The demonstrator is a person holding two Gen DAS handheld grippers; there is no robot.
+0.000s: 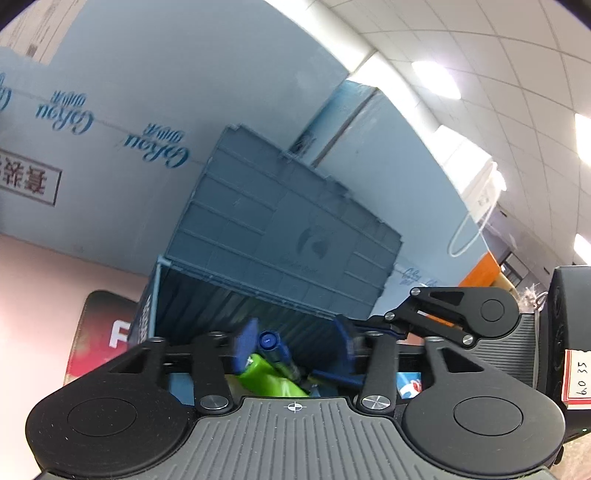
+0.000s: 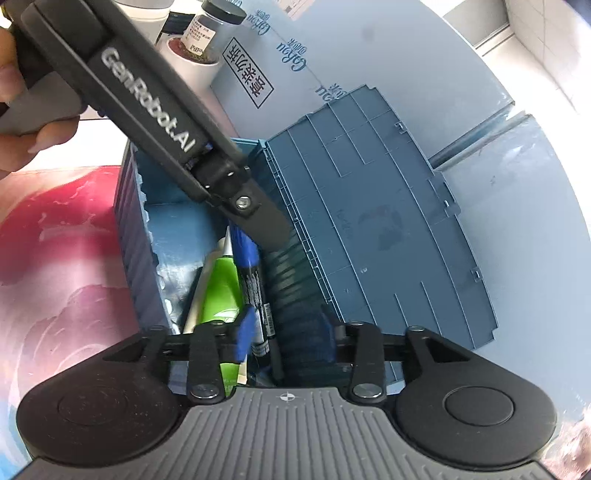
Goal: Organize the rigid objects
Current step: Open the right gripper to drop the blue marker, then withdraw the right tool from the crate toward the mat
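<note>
Beneath both parted tools, left [image 1: 293,350] and right [image 2: 284,339], a red-patterned table [image 2: 55,258] is seen; ahead, a marker [image 2: 251,273] and green tube [image 2: 221,288] are held in an open-lidded blue bin [image 2: 136,243].

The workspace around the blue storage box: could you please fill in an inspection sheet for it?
Surface: pink-red patterned mat beneath the box.
Job's things: blue storage box, lid open; green tube and blue-capped marker lie inside.
Clutter: labelled jar and white roll behind the box.
Grippers: left gripper and right gripper, jaws open, empty, over the box.
Cables: nothing seen.
Surroundings: pale blue printed cardboard; tiled ceiling with lights.
</note>
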